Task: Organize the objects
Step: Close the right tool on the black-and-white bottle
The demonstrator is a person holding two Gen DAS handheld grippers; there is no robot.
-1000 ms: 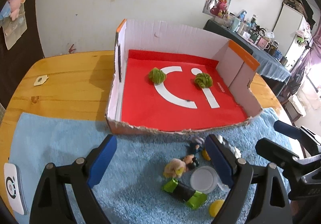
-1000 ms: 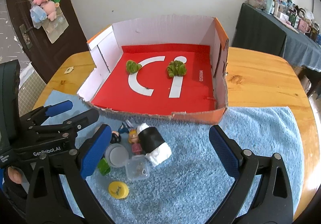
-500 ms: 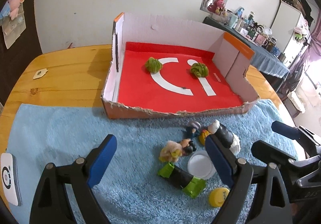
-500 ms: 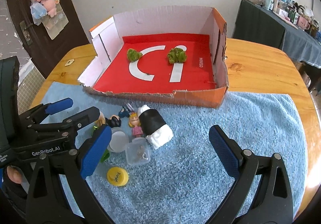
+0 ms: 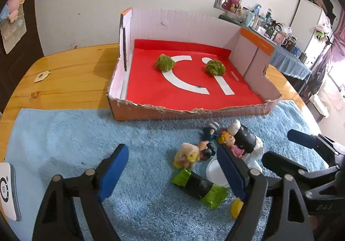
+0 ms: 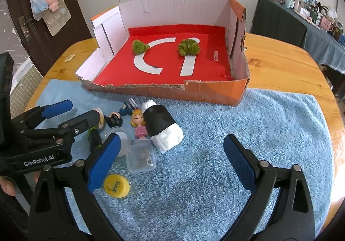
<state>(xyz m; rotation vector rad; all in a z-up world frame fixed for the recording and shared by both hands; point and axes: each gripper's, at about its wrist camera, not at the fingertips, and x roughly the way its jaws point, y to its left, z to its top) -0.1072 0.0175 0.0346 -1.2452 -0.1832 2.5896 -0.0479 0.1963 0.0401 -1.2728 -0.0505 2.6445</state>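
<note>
Right now the roll [image 6: 162, 127] lies slantwise ahead-left of my right fingers [image 6: 170, 161]; both pairs, left [image 5: 172, 173] too, are closing on nothing.

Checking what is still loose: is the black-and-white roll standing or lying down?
Lying down: the black-and-white roll rests on its side on the blue towel, outside the box.

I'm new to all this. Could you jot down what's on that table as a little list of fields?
Surface: blue towel on wooden table
Box: cardboard box, red floor
In box: two green tufts
On towel: blonde figurine, black-and-white roll, yellow cap
Left tool: closing, holds nothing
Right tool: closing, holds nothing
</note>
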